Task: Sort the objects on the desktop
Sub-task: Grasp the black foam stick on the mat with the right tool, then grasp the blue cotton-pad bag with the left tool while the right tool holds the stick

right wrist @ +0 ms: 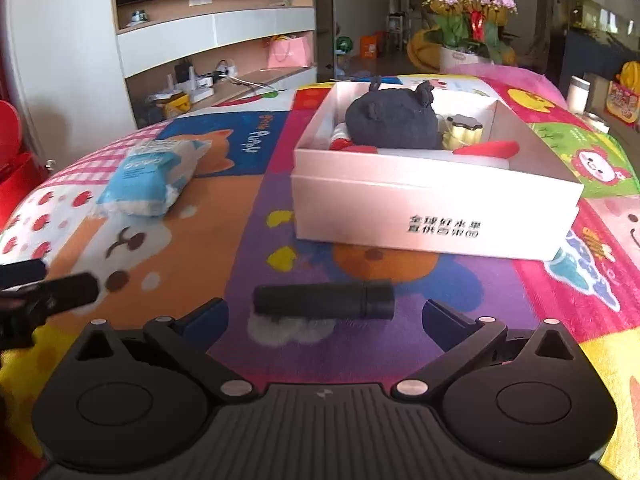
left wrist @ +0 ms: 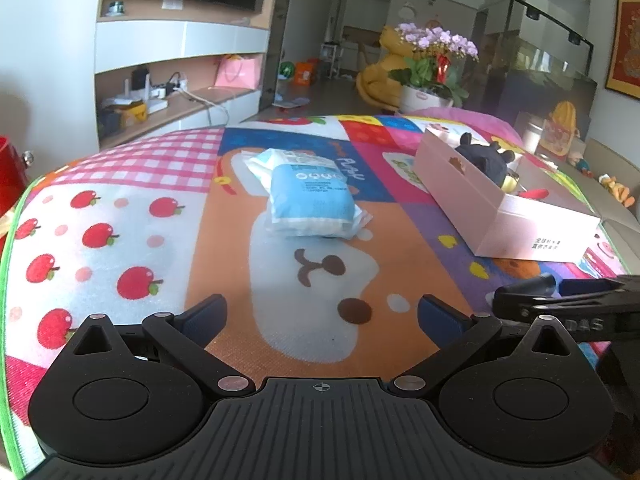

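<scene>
A blue and white tissue pack (left wrist: 312,200) lies on the colourful play mat (left wrist: 132,208), well ahead of my open left gripper (left wrist: 322,320). The same tissue pack (right wrist: 154,178) shows at the left of the right wrist view. A pink box (right wrist: 436,208) holds a dark plush toy (right wrist: 394,122), a cream jar (right wrist: 466,132) and a red item (right wrist: 490,148). A black cylinder (right wrist: 324,300) lies crosswise on the mat just ahead of my open right gripper (right wrist: 326,320), between its spread fingertips. The pink box (left wrist: 500,208) sits at the right in the left wrist view.
The right gripper's fingers (left wrist: 560,300) reach in at the left view's right edge; the left gripper's fingers (right wrist: 44,292) show at the right view's left edge. A flower pot (right wrist: 468,12) and shelves (right wrist: 216,56) stand beyond the mat. Red objects (left wrist: 10,168) sit at the far left.
</scene>
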`<act>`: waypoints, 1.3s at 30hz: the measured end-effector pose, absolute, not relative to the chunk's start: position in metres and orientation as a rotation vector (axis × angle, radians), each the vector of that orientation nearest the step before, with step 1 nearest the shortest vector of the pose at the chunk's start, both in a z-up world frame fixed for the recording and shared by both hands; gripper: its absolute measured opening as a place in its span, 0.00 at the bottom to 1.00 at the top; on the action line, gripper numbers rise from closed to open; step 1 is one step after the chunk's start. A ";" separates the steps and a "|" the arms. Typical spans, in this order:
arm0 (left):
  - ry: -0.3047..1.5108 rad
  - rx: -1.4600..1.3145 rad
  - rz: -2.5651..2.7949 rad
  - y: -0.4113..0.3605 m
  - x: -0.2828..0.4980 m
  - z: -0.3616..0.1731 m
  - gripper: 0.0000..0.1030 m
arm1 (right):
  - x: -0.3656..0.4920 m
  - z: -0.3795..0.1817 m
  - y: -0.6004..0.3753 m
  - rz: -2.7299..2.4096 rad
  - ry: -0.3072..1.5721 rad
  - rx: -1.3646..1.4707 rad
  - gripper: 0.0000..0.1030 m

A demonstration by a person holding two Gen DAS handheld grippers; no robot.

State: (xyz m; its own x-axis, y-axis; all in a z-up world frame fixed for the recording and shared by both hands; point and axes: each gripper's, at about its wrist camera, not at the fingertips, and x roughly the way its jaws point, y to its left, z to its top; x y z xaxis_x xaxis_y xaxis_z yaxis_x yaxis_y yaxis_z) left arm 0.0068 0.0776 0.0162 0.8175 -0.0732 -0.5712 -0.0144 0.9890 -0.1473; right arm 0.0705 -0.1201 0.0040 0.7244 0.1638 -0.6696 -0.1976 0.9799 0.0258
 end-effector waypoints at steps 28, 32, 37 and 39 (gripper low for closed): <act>0.683 0.118 0.047 0.048 0.118 0.019 0.62 | -0.004 0.016 -0.188 0.119 0.683 -0.065 0.72; 0.664 0.121 -0.024 0.041 0.084 0.026 0.61 | -0.009 0.019 -0.188 0.121 0.668 -0.077 0.72; 0.673 0.085 -0.178 0.022 0.021 0.033 0.61 | -0.017 0.023 -0.195 0.110 0.660 -0.095 0.72; 0.691 0.064 -0.238 0.013 0.001 0.031 0.62 | -0.019 0.021 -0.197 0.105 0.669 -0.107 0.72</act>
